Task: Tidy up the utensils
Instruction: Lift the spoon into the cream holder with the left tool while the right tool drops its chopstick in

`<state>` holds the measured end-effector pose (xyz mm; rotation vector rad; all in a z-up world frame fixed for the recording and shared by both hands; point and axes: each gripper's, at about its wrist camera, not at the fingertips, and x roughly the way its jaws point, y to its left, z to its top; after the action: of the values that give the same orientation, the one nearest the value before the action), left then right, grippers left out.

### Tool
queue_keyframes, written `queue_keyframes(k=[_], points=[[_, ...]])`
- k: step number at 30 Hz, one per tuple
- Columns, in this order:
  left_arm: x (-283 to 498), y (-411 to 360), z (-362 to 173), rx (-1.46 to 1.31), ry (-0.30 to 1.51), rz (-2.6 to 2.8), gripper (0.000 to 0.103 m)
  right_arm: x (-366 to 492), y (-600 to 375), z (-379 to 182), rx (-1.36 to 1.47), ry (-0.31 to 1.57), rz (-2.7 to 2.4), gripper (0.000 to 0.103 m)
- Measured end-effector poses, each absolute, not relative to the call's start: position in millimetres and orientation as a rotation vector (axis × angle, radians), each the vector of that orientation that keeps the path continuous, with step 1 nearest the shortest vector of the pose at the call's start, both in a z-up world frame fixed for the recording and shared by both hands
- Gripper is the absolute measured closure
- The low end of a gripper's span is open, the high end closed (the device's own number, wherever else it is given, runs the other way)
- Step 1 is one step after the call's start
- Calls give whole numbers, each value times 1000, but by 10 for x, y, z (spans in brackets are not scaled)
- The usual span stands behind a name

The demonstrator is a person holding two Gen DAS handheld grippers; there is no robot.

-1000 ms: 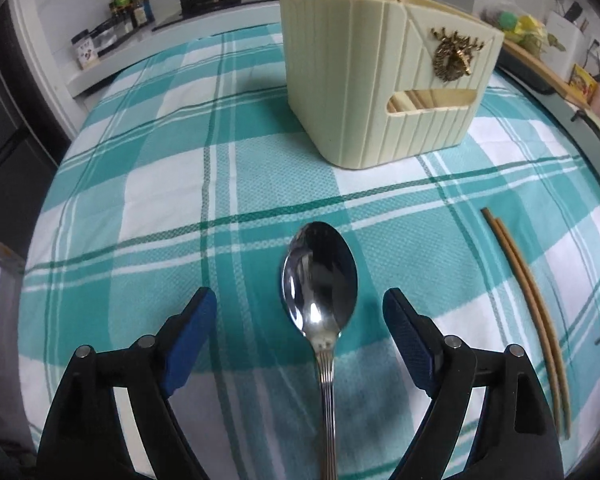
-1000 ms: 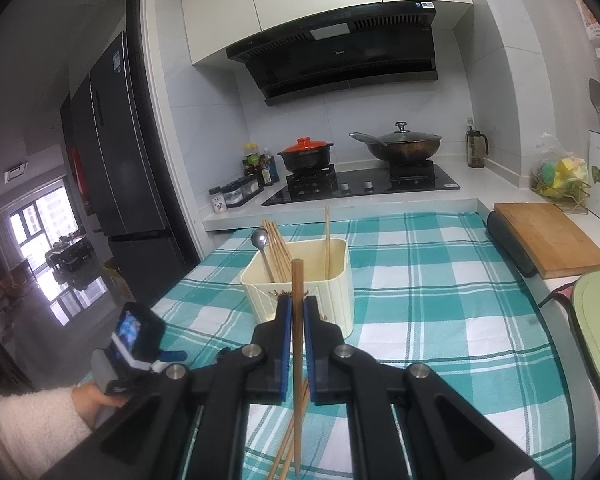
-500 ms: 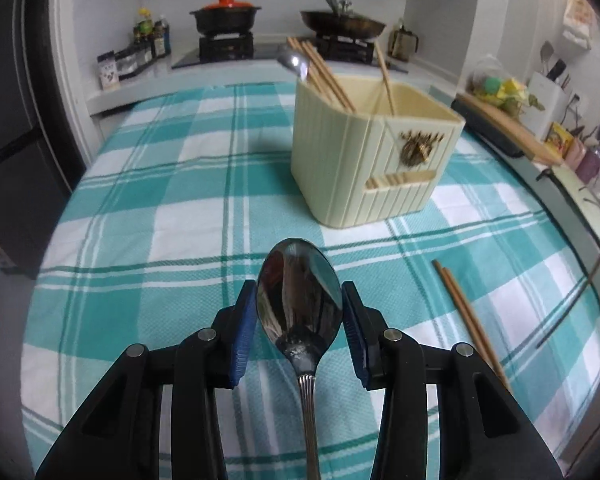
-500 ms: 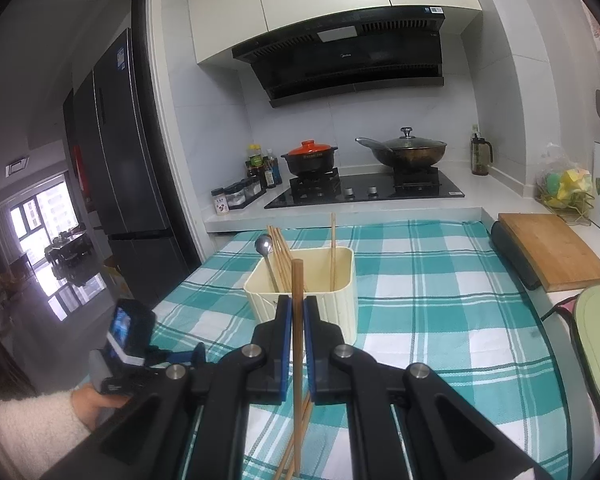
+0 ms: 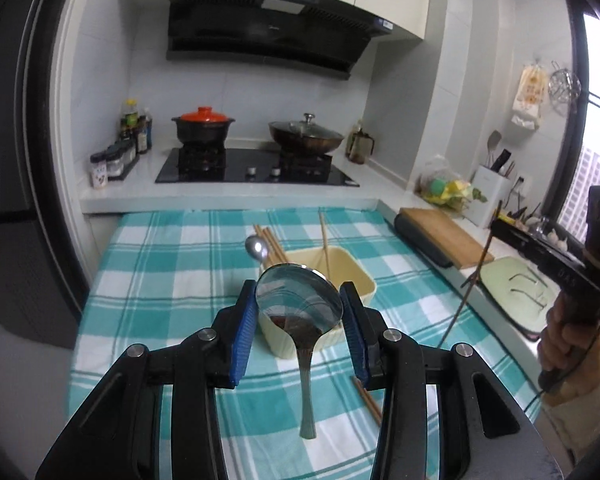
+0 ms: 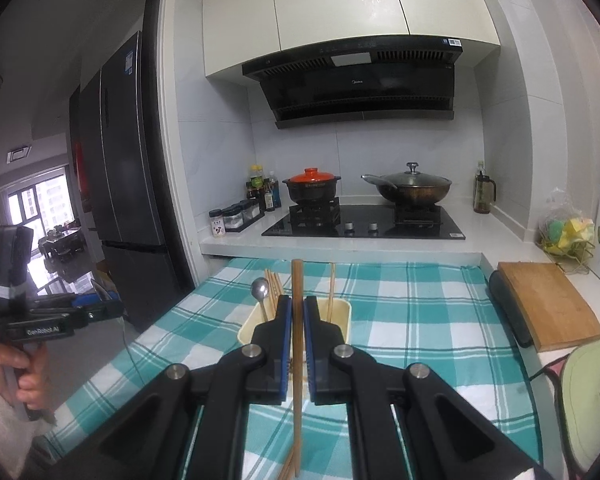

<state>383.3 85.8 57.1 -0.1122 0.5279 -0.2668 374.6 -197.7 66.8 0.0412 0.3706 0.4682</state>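
Since the earlier frame we lifted the spoon [image 5: 299, 304] off the cloth, left gripper [image 5: 300, 320] pinching its bowl at centre frame; right gripper [image 6: 296, 336] clamped chopsticks [image 6: 297, 344]. Smooth metal might slip before the holder [image 5: 356, 276].

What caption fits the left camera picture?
Left gripper holding a shiny metal spoon above the cream plastic utensil holder.
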Motion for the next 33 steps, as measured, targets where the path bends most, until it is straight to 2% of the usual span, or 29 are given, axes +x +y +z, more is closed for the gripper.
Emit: queue_keyframes(k=[6, 10, 15, 23, 28, 29, 30, 31, 33], points=[[4332, 649, 1209, -64, 447, -260, 62, 4272, -1818, 1125, 24, 275, 459, 97], [4769, 537, 1316, -54, 424, -219, 62, 4651, -1621, 1337, 3, 195, 478, 97], [5334, 511, 959, -118, 497, -187, 62, 5073, -1362, 1193, -47, 184, 504, 97], [5804, 435, 77, -108, 694, -128, 62, 5737, -1096, 239, -56, 475, 578, 97], [5939, 458, -190, -118, 778, -81, 59, 5949, -947, -173, -82, 612, 578, 96], [5939, 481, -190, -130, 777, -73, 58, 5973, -925, -188, -84, 631, 567, 96], [5904, 511, -181, -144, 772, -71, 51, 5990, -914, -187, -78, 650, 557, 96], [5851, 551, -149, -155, 761, -70, 41, 6007, -915, -166, -61, 665, 551, 92], [5714, 630, -53, -156, 727, -67, 33, 5953, -970, -78, -29, 661, 549, 78]])
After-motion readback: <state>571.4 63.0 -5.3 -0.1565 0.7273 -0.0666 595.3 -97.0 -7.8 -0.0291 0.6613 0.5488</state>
